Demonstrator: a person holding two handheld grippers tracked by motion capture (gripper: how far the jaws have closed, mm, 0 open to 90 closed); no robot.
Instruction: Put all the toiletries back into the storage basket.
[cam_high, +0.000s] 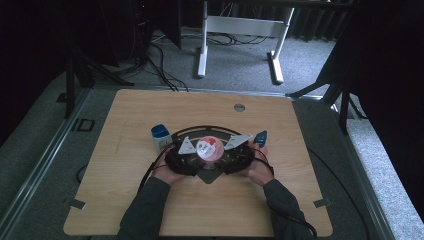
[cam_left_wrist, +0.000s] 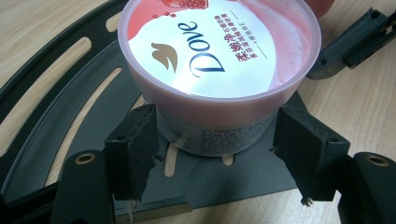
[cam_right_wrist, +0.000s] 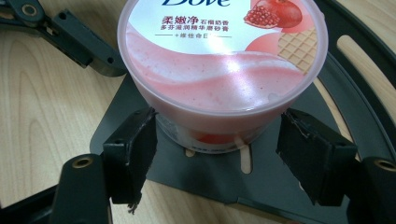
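High view: my left gripper (cam_high: 186, 152) and right gripper (cam_high: 235, 150) flank the pink tub (cam_high: 209, 148) on the black rack (cam_high: 210, 176) mid-table. Left gripper view: lid reads "Dove", jaws wide, either side of the tub base, contact unclear. Right gripper view: Chinese text and pomegranate picture, jaws wide likewise.

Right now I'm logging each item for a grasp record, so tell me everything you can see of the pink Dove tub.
The Dove tub is a round, pink, translucent plastic pot with a wide lid and a narrower body carrying small print. The glossy lid shows the Dove logo, Chinese text, a pomegranate and a waffle cone. It stands upright, closed, on a dark slotted plate on the wooden table. The left claw and right claw flank its base from opposite sides, jaws open; contact is unclear.
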